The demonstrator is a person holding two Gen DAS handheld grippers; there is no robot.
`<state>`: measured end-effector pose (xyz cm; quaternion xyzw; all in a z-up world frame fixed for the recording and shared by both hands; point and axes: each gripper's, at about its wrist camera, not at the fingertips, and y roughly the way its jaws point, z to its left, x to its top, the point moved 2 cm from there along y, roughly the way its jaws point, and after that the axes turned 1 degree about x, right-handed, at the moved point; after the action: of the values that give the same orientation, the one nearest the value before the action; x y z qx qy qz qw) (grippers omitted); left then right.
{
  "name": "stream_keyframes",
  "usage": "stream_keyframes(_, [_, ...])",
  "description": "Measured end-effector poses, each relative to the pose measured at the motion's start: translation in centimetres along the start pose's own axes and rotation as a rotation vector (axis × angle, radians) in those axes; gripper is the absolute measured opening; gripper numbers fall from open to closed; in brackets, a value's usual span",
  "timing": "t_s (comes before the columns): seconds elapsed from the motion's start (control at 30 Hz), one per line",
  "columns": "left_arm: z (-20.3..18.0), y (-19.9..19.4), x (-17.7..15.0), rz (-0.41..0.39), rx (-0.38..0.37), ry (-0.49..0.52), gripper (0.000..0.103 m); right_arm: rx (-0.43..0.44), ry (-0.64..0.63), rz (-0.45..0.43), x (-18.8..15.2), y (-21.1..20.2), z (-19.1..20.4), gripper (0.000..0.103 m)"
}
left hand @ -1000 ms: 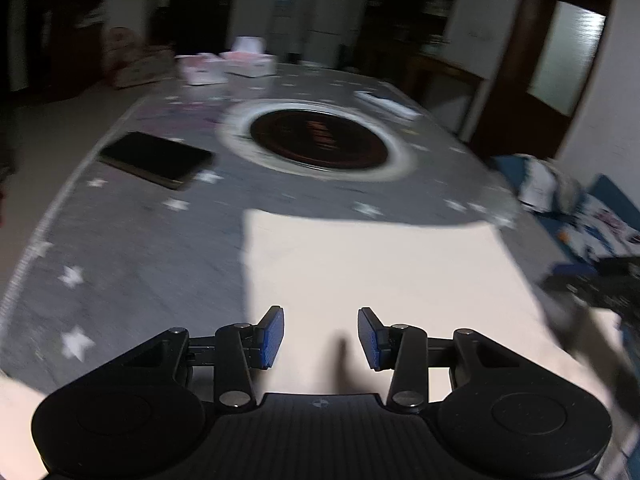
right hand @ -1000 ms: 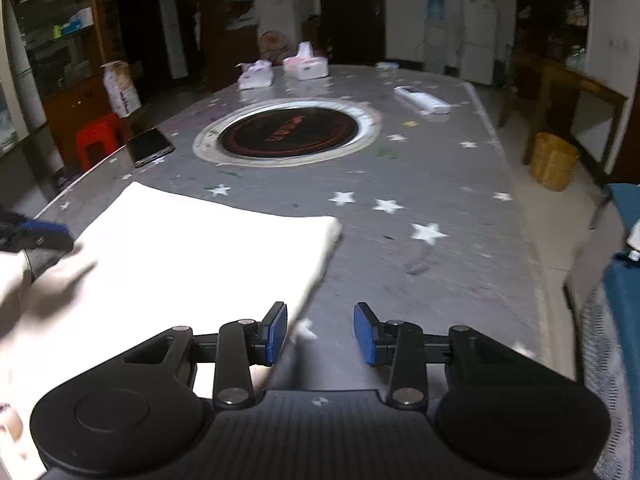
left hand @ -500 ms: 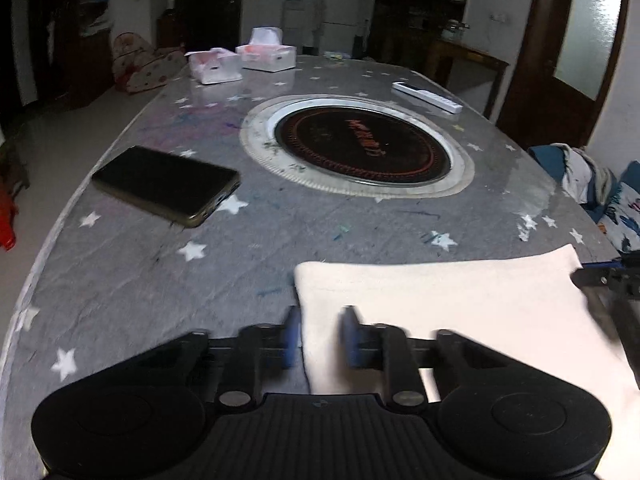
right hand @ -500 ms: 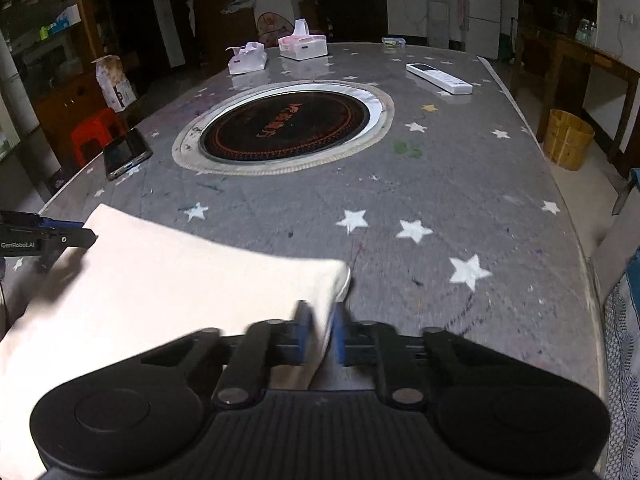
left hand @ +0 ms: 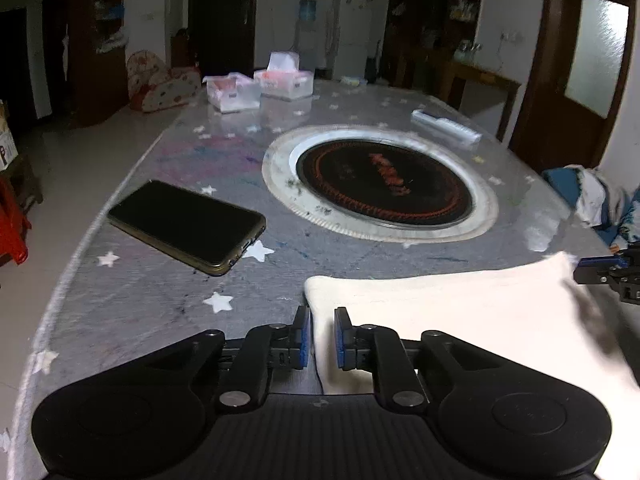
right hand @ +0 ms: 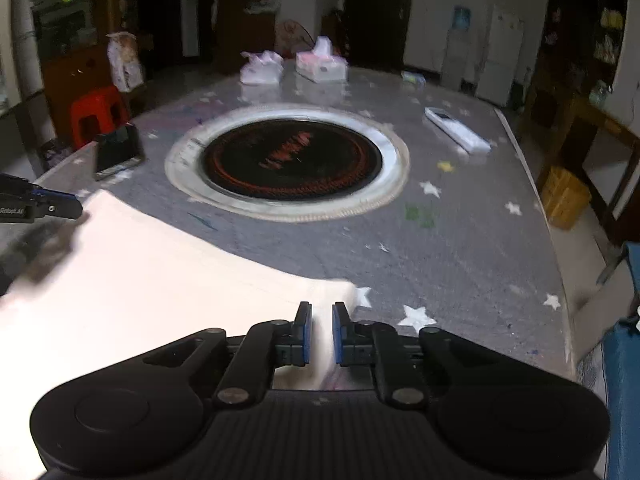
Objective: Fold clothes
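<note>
A cream cloth point(left hand: 460, 320) lies flat on the near part of the grey star-patterned table point(left hand: 120, 320). My left gripper point(left hand: 320, 334) pinches the cloth's far left corner between its blue pads. Its jaws are opening slightly, with fabric still filling the gap. My right gripper point(right hand: 319, 330) holds the far right corner of the cloth point(right hand: 160, 280) the same way, jaws also opening a little. Each gripper shows at the edge of the other's view: the right gripper point(left hand: 600, 276) and the left gripper point(right hand: 52, 208).
A black phone point(left hand: 188, 226) lies left of the cloth. A round inset hotplate point(left hand: 380, 184) fills the table's middle. Beyond it stand tissue boxes point(left hand: 284, 80) and a white remote point(left hand: 446, 130). A pile of clothes point(left hand: 600, 196) lies off the right edge; a red stool point(right hand: 98, 114) stands left.
Both grippers were open a second ago. They slid to the cloth's far corners and closed on them. The far edge of the cloth now sits nearer the hotplate in both views.
</note>
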<state>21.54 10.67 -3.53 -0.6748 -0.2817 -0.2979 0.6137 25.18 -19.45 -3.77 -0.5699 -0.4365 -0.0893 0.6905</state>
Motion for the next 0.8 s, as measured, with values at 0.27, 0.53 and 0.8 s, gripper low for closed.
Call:
stream_keyframes(0.27, [-3.1, -8.8, -5.8, -0.042, -0.197, -0.002, 0.014, 0.188, -0.092, -0.025, -3.2, -6.1, 6.2, 0.027])
stream_keyframes(0.53, [-3.7, -9.9, -10.6, 0.010, -0.219, -0.062, 0.013, 0.290, -0.106, 0.007, -7.6, -8.8, 11.2, 0.034])
stream_keyframes(0.8, [0.8, -11.9, -11.7, -0.052, -0.128, -0.198, 0.013, 0.271, -0.067, 0.024, -9.6, -9.2, 11.1, 0.039])
